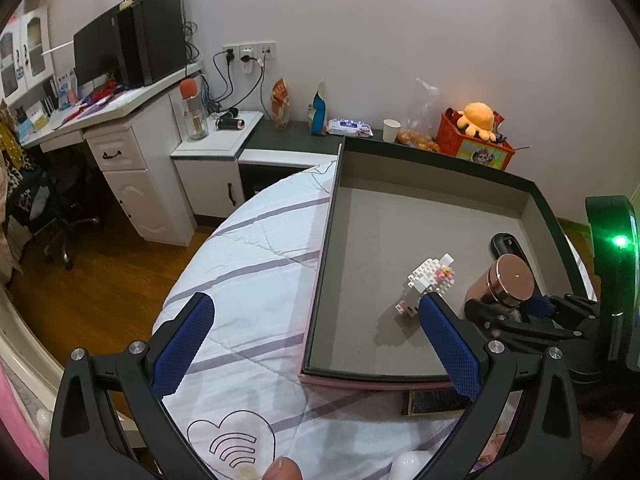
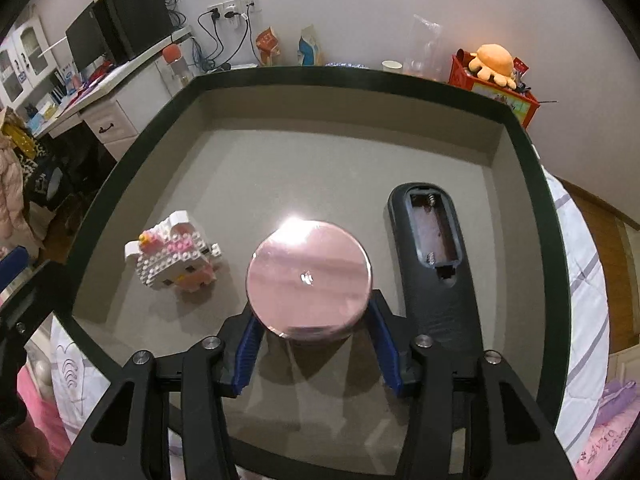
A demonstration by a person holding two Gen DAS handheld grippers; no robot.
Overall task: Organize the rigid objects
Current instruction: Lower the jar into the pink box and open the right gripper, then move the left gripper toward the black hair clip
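Note:
A shallow dark-rimmed box (image 1: 400, 344) (image 2: 320, 160) with a grey floor lies on the bed. Inside it stand a white and pink block figure (image 1: 430, 280) (image 2: 176, 256), a black remote (image 1: 506, 242) (image 2: 432, 248) with its battery bay uncovered, and an upright bottle with a rose-gold cap (image 1: 514, 278) (image 2: 308, 276). My right gripper (image 2: 312, 320) (image 1: 520, 312) reaches down into the box with the bottle between its blue pads (image 2: 248, 340). The pads stand slightly off the bottle's sides, so it is open. My left gripper (image 1: 316, 300) hangs wide open over the box's left wall, holding nothing.
The white striped quilt (image 1: 248, 280) spreads left of the box. A dark ledge behind holds snack bags, a paper cup (image 1: 391, 130) and a red basket with an orange plush (image 1: 478, 120). A white desk (image 1: 120, 152) stands far left. A dark flat item (image 1: 432, 400) lies by the box's near edge.

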